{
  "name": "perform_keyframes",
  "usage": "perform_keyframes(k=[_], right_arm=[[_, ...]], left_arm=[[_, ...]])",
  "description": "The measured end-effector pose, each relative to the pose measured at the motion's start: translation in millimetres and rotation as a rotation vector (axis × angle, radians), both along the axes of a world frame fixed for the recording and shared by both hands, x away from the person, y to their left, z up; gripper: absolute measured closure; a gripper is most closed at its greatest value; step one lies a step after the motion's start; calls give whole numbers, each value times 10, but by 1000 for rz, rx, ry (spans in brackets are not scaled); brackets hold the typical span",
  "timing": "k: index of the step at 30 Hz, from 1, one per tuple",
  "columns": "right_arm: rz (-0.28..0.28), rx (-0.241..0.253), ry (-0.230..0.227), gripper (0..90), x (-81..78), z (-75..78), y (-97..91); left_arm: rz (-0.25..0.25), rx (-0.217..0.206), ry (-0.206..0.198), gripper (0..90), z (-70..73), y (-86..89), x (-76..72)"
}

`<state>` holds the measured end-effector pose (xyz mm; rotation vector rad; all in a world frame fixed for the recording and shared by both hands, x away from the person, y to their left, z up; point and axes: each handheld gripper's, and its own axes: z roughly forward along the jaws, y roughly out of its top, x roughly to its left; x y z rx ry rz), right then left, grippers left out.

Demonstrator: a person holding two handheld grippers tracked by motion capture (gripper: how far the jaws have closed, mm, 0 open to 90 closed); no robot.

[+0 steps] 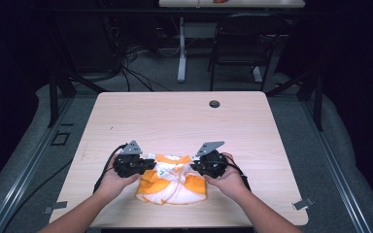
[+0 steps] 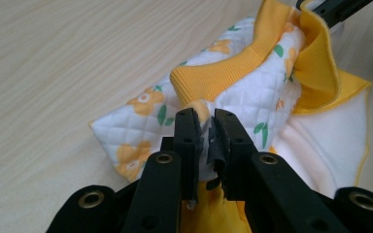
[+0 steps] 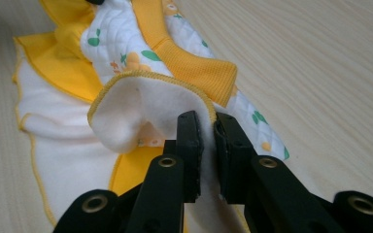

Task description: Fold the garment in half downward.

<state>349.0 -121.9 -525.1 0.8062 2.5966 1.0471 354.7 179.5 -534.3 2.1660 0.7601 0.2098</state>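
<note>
A small quilted garment (image 1: pixel 172 182) in white with orange flowers, orange ribbed cuffs and a white fleece lining lies bunched near the table's front edge. My left gripper (image 1: pixel 148 165) is at its left end and my right gripper (image 1: pixel 194 167) at its right end, both pointing inward. In the left gripper view the jaws (image 2: pixel 208 121) stand slightly apart with a fold of the quilted cloth (image 2: pixel 243 92) loose between them. In the right gripper view the jaws (image 3: pixel 208 124) also stand slightly apart, with the yellow-stitched fleece edge (image 3: pixel 141 97) running into the gap.
The wooden table (image 1: pixel 175 116) has a round cable hole (image 1: pixel 214 104) near its far edge. Behind the table stand a black chair (image 1: pixel 245 39) and the white leg of another table (image 1: pixel 181 48), with cables on the floor.
</note>
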Motion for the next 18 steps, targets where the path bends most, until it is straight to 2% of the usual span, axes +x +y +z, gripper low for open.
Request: perform_keyframes(k=[4, 9, 13, 18], right_arm=[[-3, 10, -1, 781, -56, -16, -23], [-2, 44, 2, 717, -145, 1, -55], [5, 65, 3, 681, -203, 82, -92], [-2, 106, -13, 668, -227, 213, -143]], left_arm=[[-12, -13, 4, 783, -23, 20, -56], [-14, -34, 6, 729, 17, 40, -131], [-14, -51, -9, 681, 124, 64, -162], [-15, -75, -37, 683, 283, 76, -161]])
